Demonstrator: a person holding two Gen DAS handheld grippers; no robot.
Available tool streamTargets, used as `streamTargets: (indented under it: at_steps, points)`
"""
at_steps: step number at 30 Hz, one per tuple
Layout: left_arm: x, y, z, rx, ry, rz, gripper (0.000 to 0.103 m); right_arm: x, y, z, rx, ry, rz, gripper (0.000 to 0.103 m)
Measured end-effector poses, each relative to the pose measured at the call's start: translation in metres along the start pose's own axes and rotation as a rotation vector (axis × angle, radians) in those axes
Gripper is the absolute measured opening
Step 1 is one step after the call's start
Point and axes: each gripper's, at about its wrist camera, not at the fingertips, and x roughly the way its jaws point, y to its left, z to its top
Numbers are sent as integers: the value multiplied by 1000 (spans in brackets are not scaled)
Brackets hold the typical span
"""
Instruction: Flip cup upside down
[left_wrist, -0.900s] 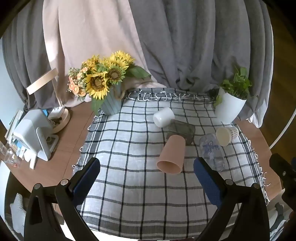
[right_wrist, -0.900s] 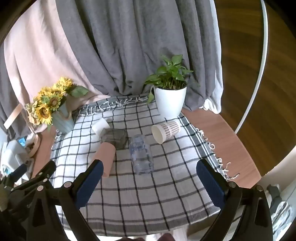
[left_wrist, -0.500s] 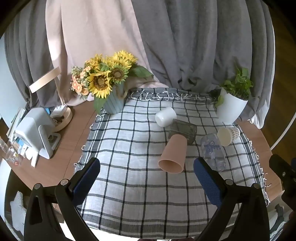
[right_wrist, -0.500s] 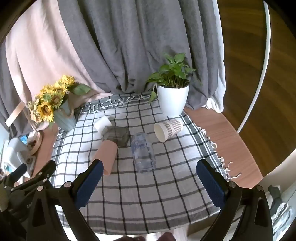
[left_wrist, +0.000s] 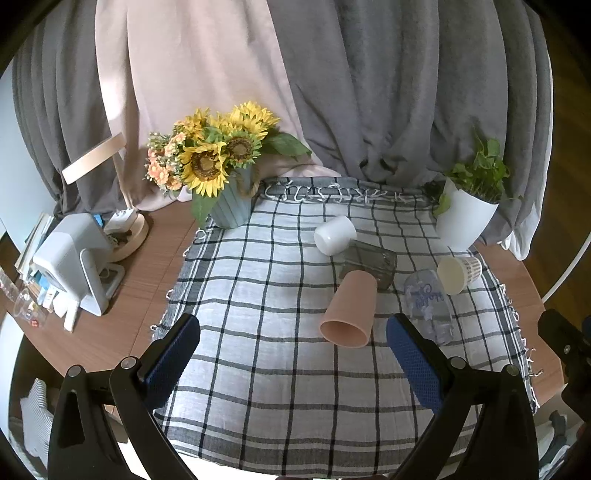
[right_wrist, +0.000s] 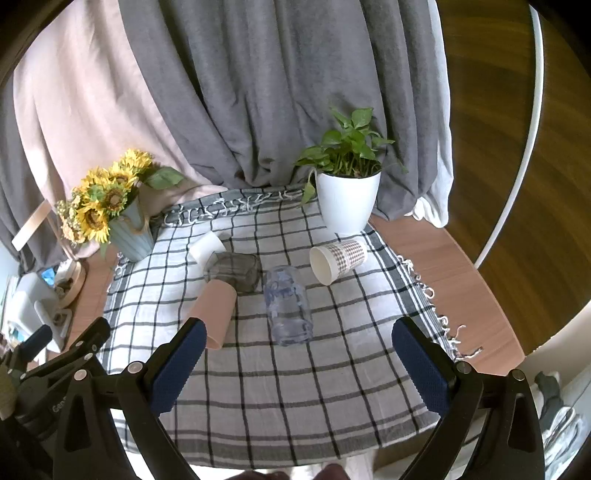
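Note:
Several cups lie on their sides on a checked cloth (left_wrist: 258, 295): a pink cup (left_wrist: 351, 310) (right_wrist: 216, 310), a clear glass with blue lettering (left_wrist: 426, 302) (right_wrist: 288, 306), a dark glass (left_wrist: 369, 262) (right_wrist: 234, 271), a white cup (left_wrist: 334, 234) (right_wrist: 207, 247) and a plaid paper cup (left_wrist: 458, 273) (right_wrist: 338, 258). My left gripper (left_wrist: 293, 350) is open and empty, hovering before the pink cup. My right gripper (right_wrist: 295, 354) is open and empty, hovering before the clear glass.
A sunflower vase (left_wrist: 231, 206) (right_wrist: 131, 236) stands at the cloth's back left. A white plant pot (left_wrist: 465, 218) (right_wrist: 347, 203) stands at the back right. A white device (left_wrist: 70, 258) and clutter sit on the wooden table's left. Curtains hang behind.
Both grippers have drawn back and risen slightly, so the cups sit a little farther off. Nothing on the cloth moved.

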Motion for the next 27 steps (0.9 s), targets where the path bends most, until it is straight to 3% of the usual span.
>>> streamTargets:
  at_steps: [27]
  points:
    - [6, 1, 2, 0, 11, 4, 103, 3, 2, 2, -4, -4, -4, 101]
